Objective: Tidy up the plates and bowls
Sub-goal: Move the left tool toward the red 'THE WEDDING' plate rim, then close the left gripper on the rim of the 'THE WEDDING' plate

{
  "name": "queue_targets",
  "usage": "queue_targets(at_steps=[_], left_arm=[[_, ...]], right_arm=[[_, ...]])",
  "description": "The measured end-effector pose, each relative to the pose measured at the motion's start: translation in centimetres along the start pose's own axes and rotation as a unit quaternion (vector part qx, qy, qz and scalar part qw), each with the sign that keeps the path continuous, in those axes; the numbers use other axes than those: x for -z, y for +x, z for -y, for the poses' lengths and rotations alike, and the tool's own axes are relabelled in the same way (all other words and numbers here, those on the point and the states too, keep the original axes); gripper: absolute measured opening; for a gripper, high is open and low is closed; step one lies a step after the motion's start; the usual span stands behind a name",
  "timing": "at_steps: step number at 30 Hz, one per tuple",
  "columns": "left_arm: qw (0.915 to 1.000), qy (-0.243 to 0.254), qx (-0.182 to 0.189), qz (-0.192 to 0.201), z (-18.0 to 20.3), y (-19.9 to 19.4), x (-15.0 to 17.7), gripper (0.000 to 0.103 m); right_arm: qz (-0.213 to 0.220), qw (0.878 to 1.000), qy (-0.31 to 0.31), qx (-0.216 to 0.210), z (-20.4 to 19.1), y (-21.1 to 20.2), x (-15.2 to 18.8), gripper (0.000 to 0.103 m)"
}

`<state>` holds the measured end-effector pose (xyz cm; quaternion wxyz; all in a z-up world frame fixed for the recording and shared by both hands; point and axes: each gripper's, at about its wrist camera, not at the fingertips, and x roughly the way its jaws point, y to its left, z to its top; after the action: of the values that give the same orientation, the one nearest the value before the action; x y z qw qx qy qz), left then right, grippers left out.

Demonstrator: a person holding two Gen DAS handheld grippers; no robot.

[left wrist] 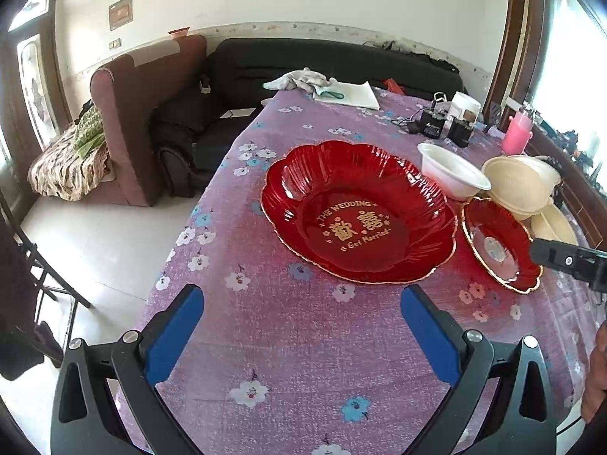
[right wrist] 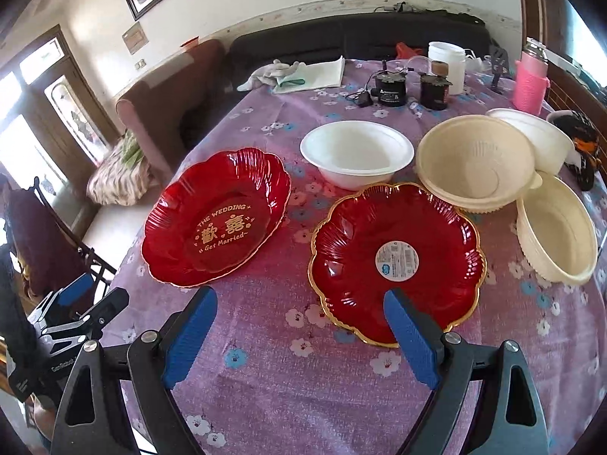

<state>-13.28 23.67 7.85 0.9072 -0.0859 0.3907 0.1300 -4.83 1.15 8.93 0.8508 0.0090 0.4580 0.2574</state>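
Observation:
A large red plate with gold lettering (left wrist: 358,212) (right wrist: 216,218) lies on the purple flowered tablecloth (left wrist: 284,341). A smaller red gold-rimmed plate with a round sticker (right wrist: 396,261) (left wrist: 500,246) lies to its right. Behind them stand a white bowl (right wrist: 356,153) (left wrist: 453,172), a cream strainer bowl (right wrist: 474,163) (left wrist: 519,185) and two more cream bowls (right wrist: 555,231) (right wrist: 531,132). My left gripper (left wrist: 301,295) is open and empty, just in front of the large plate. My right gripper (right wrist: 299,303) is open and empty, its right finger over the small plate's near rim.
At the table's far end lie a cloth and paper (right wrist: 303,74), two black devices (right wrist: 390,91), a white jar (right wrist: 447,62) and a pink bottle (right wrist: 529,83). A sofa (left wrist: 322,60) and armchair (left wrist: 144,113) stand beyond. The table's left edge drops to the floor (left wrist: 95,235).

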Motion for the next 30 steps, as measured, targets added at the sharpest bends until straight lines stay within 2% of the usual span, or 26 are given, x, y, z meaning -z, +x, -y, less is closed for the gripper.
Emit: queue_targets(at_steps=[5, 11, 14, 15, 17, 20, 21, 25, 27, 29, 30], left_arm=[[0.9999, 0.005, -0.005, -0.008, -0.6, 0.6, -1.0, 0.103], [0.9993, -0.012, -0.005, -0.035, -2.5, 2.8, -2.9, 0.103], [0.9991, -0.021, -0.002, -0.038, -3.2, 3.6, -3.6, 0.103], [0.999, -0.025, -0.001, -0.037, -3.5, 3.9, -3.8, 0.103], [0.9989, -0.028, 0.001, -0.037, -3.7, 4.4, -4.3, 0.102], [0.9989, -0.027, 0.003, -0.039, -3.7, 5.3, -5.1, 0.09], [0.9988, -0.027, 0.003, -0.042, -3.6, 5.7, -5.3, 0.084], [0.9982, -0.027, 0.014, -0.052, -3.6, 7.2, -6.0, 0.074], [0.9976, -0.031, 0.016, -0.06, -3.7, 8.0, -6.1, 0.056], [0.9967, -0.039, 0.021, -0.069, -4.0, 8.9, -6.1, 0.049], [0.9964, -0.041, 0.022, -0.071, -4.1, 9.2, -6.1, 0.049]], right_arm=[[-0.026, 1.0, 0.009, -0.013, 0.6, 1.3, -0.8, 0.093], [-0.027, 1.0, -0.001, -0.008, 0.5, 2.4, -2.6, 0.093], [-0.029, 0.999, 0.012, -0.027, 0.9, 3.1, -3.7, 0.092], [-0.033, 0.999, 0.011, -0.039, 0.8, 3.5, -4.0, 0.09], [-0.043, 0.998, 0.011, -0.036, 0.6, 4.3, -4.4, 0.075], [-0.06, 0.997, 0.015, -0.04, 0.3, 5.9, -5.0, 0.064], [-0.061, 0.997, 0.015, -0.037, 0.2, 6.3, -5.1, 0.062], [-0.06, 0.997, 0.016, -0.04, 0.0, 7.2, -5.6, 0.06], [-0.06, 0.997, 0.021, -0.041, 0.0, 7.8, -5.8, 0.059], [-0.066, 0.997, 0.023, -0.043, 0.1, 8.5, -6.0, 0.046], [-0.069, 0.996, 0.026, -0.041, 0.2, 8.9, -6.0, 0.045]])
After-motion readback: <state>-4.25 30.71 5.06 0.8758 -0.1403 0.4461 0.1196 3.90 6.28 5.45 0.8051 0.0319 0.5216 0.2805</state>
